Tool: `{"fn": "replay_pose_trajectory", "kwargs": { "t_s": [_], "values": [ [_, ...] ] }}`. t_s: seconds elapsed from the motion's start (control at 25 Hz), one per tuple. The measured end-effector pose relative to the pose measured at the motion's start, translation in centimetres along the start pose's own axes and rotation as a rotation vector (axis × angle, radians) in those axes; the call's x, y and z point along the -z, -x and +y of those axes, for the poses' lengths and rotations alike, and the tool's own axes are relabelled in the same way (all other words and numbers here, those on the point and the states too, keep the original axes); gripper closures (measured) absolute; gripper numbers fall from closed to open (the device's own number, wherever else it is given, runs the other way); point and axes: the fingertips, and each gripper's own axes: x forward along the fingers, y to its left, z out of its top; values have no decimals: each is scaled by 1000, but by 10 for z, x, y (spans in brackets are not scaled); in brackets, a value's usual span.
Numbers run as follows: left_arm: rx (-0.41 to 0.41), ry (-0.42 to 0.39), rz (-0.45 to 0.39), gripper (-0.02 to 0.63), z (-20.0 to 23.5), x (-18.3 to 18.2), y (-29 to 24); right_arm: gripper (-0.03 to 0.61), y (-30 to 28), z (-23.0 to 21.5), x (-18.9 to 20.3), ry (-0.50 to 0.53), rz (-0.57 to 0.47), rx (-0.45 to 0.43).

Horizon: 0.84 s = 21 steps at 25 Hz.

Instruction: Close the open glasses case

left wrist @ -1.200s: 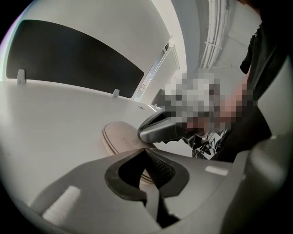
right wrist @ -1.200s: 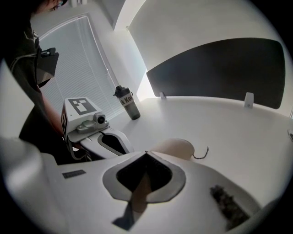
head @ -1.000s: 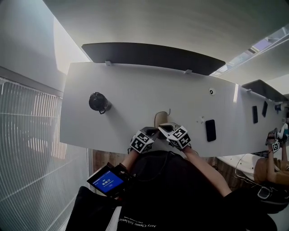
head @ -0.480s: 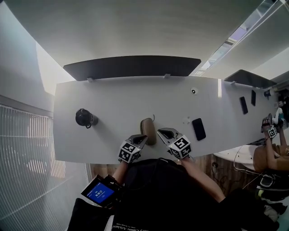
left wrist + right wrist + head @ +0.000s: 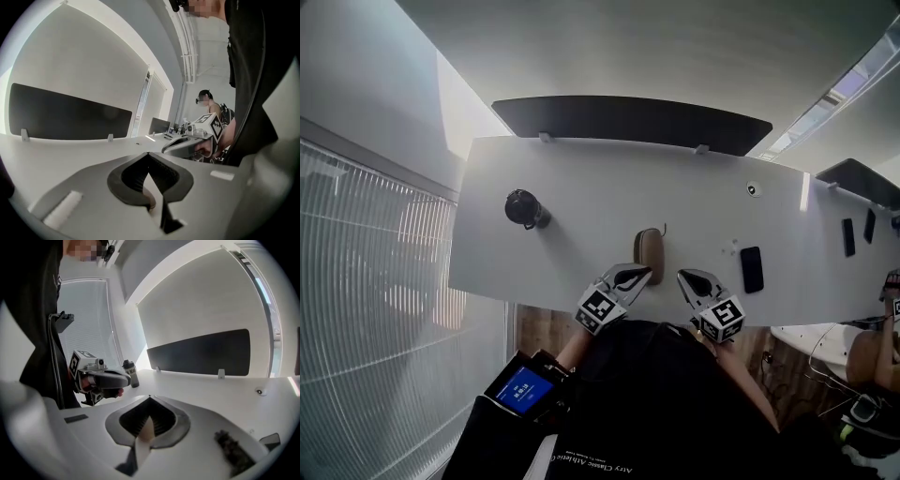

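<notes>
Tan glasses case (image 5: pixel 650 255), left hand-held gripper (image 5: pixel 643 274), right hand-held gripper (image 5: pixel 684 277), both pressed together, flanking its near end

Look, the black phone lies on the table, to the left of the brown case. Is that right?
Not quite. The black phone lies on the table to the right of the brown case, not the left. The head view shows this.

Tan glasses case (image 5: pixel 650 255), white counter (image 5: pixel 581 183), black bottle (image 5: pixel 525 208), black phone (image 5: pixel 752 269), black-and-white square markers on left gripper (image 5: pixel 641 273) and right gripper (image 5: pixel 686 277).
</notes>
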Motion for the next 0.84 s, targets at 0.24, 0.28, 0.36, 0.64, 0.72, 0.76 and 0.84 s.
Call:
{"fn": "replay_pose_trajectory", "kwargs": {
  "t_s": [0.24,0.28,0.36,0.64,0.72,0.76,0.84],
  "values": [
    [-4,17,45,606,-22,19,3,572,11,3,3,10,-6,-24],
    [-7,21,46,606,-25,21,4,572,13,4,3,12,-7,-27],
    [-13,24,51,606,-30,23,4,572,15,5,5,10,-4,-33],
    [-32,49,56,606,-39,29,4,572,22,11,19,3,-1,-62],
    [-33,56,58,605,-39,31,5,572,21,14,19,-4,1,-71],
    [-35,59,59,606,-38,32,6,572,21,15,19,-7,5,-74],
    [-38,63,59,606,-37,33,7,572,20,17,22,-11,15,-80]
  ]
}}
